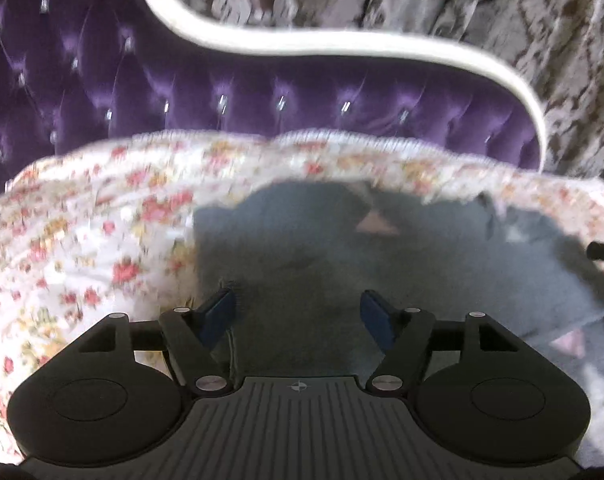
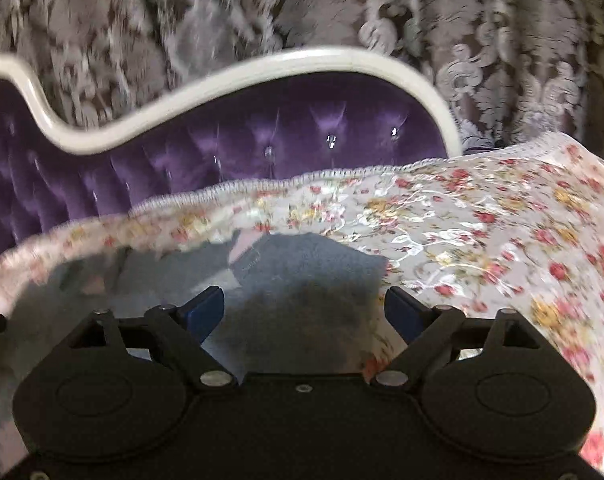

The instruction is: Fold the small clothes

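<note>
- Small grey-blue fleece garment (image 1: 341, 248) spread flat on white floral bedspread (image 1: 82, 240), below tufted purple velvet headboard (image 1: 262, 100).
- Left gripper (image 1: 298, 312) and right gripper (image 2: 303, 308) both parted, empty.
- Between folds, seemingly; next, pinching an edge.

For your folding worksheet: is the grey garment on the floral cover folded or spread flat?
Partly folded: the grey garment shows overlapping layers and a doubled edge on the floral cover; blur hides how neatly.

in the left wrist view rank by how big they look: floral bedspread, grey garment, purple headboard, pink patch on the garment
1. purple headboard and floral bedspread, too close to rank
2. grey garment, near the camera
3. pink patch
</note>
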`<state>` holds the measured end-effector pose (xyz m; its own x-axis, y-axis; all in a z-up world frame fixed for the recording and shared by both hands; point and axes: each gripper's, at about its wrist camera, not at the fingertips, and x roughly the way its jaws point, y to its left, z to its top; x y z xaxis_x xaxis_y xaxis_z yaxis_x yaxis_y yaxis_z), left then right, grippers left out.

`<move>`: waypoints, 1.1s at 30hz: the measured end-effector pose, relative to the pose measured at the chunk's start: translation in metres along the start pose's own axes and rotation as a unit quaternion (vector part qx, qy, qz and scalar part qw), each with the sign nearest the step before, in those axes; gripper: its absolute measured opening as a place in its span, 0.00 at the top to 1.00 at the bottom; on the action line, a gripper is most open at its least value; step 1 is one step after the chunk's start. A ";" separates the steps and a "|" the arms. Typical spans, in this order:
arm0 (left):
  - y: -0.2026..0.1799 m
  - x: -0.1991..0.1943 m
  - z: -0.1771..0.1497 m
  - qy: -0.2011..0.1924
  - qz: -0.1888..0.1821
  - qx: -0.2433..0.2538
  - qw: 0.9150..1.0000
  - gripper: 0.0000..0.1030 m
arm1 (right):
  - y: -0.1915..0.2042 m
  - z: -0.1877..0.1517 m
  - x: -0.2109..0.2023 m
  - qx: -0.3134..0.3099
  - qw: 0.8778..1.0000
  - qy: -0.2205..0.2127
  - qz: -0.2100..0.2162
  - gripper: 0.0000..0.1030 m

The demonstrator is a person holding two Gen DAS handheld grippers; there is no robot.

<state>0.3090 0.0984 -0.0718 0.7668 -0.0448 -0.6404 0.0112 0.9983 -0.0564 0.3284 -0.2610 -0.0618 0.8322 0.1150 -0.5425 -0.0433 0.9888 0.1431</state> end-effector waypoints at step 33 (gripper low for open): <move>0.014 -0.138 -0.096 0.038 -0.103 -0.037 0.993 0.18 | 0.002 -0.078 -0.161 0.033 0.994 0.022 0.106 0.05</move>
<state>0.1424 0.1147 -0.0577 0.7025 -0.2538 -0.6649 0.1133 0.9622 -0.2475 0.1519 -0.2704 -0.0386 0.7837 0.3253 -0.5291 -0.1773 0.9336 0.3114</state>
